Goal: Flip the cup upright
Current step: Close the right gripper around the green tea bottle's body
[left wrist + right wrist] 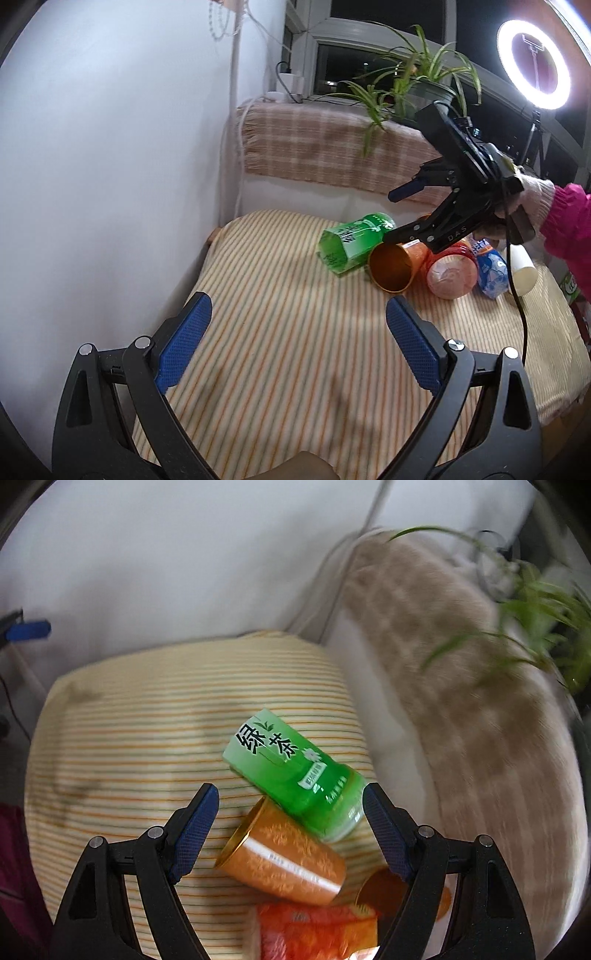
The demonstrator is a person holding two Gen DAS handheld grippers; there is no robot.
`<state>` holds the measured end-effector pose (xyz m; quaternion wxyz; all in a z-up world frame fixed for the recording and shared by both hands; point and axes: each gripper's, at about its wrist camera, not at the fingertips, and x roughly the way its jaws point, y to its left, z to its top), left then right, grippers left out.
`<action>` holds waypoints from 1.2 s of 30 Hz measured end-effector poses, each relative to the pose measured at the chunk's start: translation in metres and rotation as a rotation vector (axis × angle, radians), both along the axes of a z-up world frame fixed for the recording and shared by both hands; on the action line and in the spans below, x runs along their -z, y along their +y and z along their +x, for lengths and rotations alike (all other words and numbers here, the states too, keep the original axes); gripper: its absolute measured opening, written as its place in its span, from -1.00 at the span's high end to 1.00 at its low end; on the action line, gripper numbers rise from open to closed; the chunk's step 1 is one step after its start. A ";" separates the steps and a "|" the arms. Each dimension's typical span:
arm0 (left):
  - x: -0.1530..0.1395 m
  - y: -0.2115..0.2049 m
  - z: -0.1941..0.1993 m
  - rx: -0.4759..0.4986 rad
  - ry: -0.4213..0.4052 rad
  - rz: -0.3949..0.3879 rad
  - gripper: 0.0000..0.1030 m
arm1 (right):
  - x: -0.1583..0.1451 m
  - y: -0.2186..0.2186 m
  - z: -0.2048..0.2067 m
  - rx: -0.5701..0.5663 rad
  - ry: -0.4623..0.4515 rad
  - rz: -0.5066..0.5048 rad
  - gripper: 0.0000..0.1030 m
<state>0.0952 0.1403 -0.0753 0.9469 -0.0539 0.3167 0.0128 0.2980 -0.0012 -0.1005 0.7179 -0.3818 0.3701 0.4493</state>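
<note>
An orange cup [397,264] lies on its side on the striped cloth, its mouth facing my left camera; it also shows in the right wrist view [284,860]. A green tea cup [351,242] lies on its side beside it, touching it [295,771]. My right gripper [291,827] is open and hovers just above the orange cup, its jaws astride it without touching. In the left wrist view the right gripper [391,218] hangs over the cups, held by a gloved hand. My left gripper [299,328] is open and empty above the near cloth.
A red-orange cup [450,275], a blue packet [491,271] and a cream cup [522,271] lie to the right of the orange cup. A white wall [110,147] stands on the left. A plaid blanket [314,144], a plant [417,81] and a ring light [533,64] are behind.
</note>
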 end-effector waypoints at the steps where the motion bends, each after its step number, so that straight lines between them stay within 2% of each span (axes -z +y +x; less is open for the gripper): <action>1: 0.001 0.002 0.000 -0.005 0.002 -0.003 -0.89 | 0.001 0.004 0.003 -0.012 0.003 -0.018 -0.55; 5: 0.002 0.012 0.000 -0.026 0.003 -0.012 -0.89 | 0.010 0.019 0.016 -0.065 0.015 -0.102 -0.43; 9: 0.003 0.018 0.001 -0.042 0.001 -0.020 -0.89 | 0.021 0.032 0.024 -0.115 0.019 -0.193 -0.42; 13: 0.004 0.022 0.000 -0.048 0.000 -0.022 -0.89 | 0.030 0.040 0.028 -0.148 0.032 -0.248 -0.32; 21: 0.004 0.026 -0.001 -0.063 -0.006 -0.023 -0.89 | 0.049 0.060 0.037 -0.143 0.039 -0.276 -0.35; 29: 0.007 0.032 -0.005 -0.083 -0.001 -0.027 -0.89 | 0.053 0.067 0.049 -0.097 0.058 -0.239 -0.32; 33: 0.005 0.032 -0.009 -0.087 -0.007 -0.029 -0.89 | 0.062 0.069 0.048 -0.103 0.014 -0.283 -0.32; 36: 0.003 0.033 -0.012 -0.095 -0.012 -0.025 -0.89 | 0.063 0.074 0.047 -0.101 0.002 -0.278 -0.29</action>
